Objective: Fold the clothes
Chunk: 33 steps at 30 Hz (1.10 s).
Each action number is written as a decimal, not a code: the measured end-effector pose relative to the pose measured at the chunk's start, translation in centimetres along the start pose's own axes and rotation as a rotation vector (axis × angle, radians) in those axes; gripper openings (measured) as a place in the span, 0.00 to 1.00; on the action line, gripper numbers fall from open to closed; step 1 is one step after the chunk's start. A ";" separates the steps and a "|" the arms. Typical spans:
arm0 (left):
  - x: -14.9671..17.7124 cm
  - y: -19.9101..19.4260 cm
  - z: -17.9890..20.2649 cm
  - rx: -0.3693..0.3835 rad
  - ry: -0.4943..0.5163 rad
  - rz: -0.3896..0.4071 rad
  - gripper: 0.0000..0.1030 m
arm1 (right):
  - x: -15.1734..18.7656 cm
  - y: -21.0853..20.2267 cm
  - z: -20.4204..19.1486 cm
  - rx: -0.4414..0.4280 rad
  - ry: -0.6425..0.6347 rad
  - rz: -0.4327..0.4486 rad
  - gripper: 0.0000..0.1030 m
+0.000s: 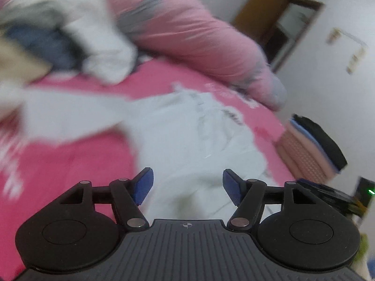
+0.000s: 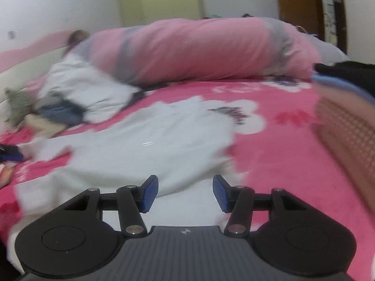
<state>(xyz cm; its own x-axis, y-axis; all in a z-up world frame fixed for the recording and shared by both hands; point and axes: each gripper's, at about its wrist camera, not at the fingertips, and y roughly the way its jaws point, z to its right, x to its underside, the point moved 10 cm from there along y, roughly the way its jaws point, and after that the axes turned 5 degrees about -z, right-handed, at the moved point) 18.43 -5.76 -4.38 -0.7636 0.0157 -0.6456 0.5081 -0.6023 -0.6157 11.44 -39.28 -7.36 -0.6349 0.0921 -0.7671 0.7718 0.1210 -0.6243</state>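
- A white garment [image 1: 187, 126] lies spread and rumpled on a bed covered by a bright pink sheet [image 1: 70, 164] printed with white flowers. Both pictures are blurred, so fine detail of the cloth is hard to read.
- In the left wrist view, the left gripper [image 1: 187, 187] hangs just above the near part of the garment, its blue-padded fingers [image 1: 143, 187] spread wide apart with nothing between them. The cloth runs from the 6 o'clock edge up past the middle, with one long part trailing off toward 9 o'clock.
- In the right wrist view, the right gripper [image 2: 185, 193] is likewise spread wide and empty, low over the near hem of the same white garment [image 2: 150, 145], which fills the middle and reaches toward 8 o'clock.
- A heap of other clothes [image 2: 70, 93], white, blue and tan, sits at about 10 o'clock in the right view, well apart from the spread garment.
- A long pink and grey rolled quilt [image 2: 199, 49] lies across the far side of the bed at 12 o'clock.
- At 3 o'clock in the right view, a woven basket-like thing [image 2: 346, 126] with dark cloth [image 2: 346, 70] on top stands beside the bed.
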 end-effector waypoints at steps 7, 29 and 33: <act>-6.7 14.1 9.5 0.043 0.080 -0.182 0.65 | -0.6 8.9 5.6 0.008 -0.083 -0.083 0.48; -6.7 39.4 16.1 -0.286 0.329 -0.361 0.27 | 1.2 11.1 6.8 -0.080 -0.012 -0.022 0.09; -7.6 39.2 15.5 -0.238 0.232 -0.301 0.03 | 1.2 10.8 7.3 -0.067 0.017 -0.019 0.02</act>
<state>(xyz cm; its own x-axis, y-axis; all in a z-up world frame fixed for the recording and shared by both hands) 37.97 -41.86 -16.53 -0.7953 0.3573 -0.4897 0.3755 -0.3437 -0.8607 19.25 -45.05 -16.09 -0.6505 0.1062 -0.7521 0.7558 0.1888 -0.6270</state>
